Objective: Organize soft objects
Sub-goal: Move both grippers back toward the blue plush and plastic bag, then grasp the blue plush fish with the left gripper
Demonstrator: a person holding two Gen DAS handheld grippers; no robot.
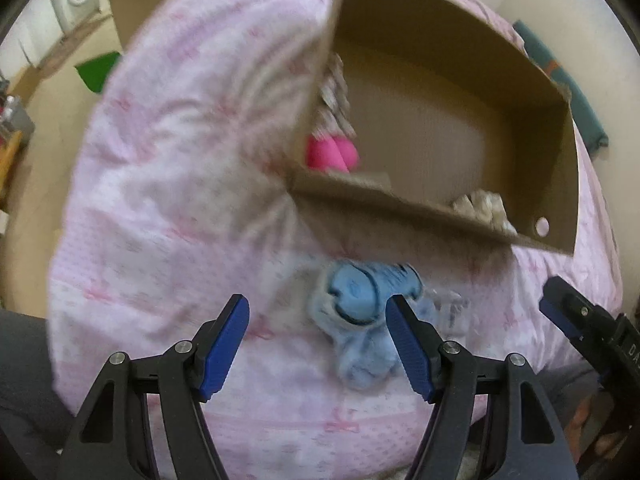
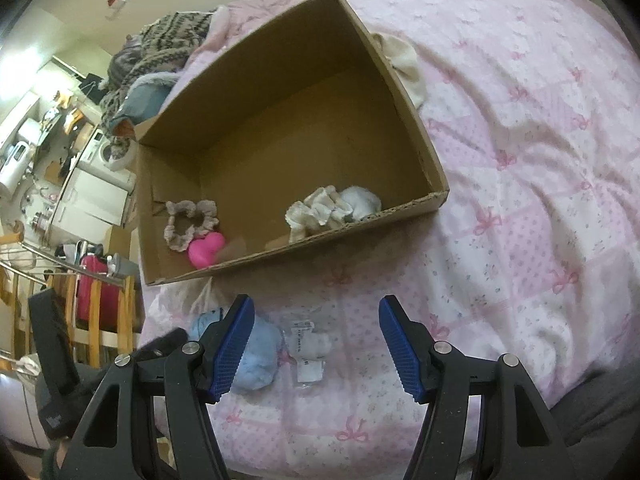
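Observation:
A cardboard box [image 2: 400, 80] lies on a pink quilt [image 2: 520, 160]; it also shows in the left wrist view [image 1: 560, 184]. Inside are a beige scrunchie [image 2: 188, 224], a pink heart-shaped toy [image 2: 206, 254], a cream ruffled cloth [image 2: 320, 212] and a white ball [image 2: 362, 202]. A light blue soft item [image 1: 360, 312] lies on the quilt in front of the box, also seen in the right wrist view [image 2: 258, 354]. My left gripper [image 1: 318, 344] is open just short of it, empty. My right gripper [image 2: 316, 348] is open and empty above a clear plastic packet [image 2: 308, 354].
A cream cloth [image 2: 404, 64] lies behind the box. Knitted clothes [image 2: 160, 52] are piled at the bed's far left. A room with a washing machine [image 2: 108, 152] and wooden chairs [image 2: 96, 312] lies past the bed's left edge. A teal item [image 1: 568, 84] lies beyond the box.

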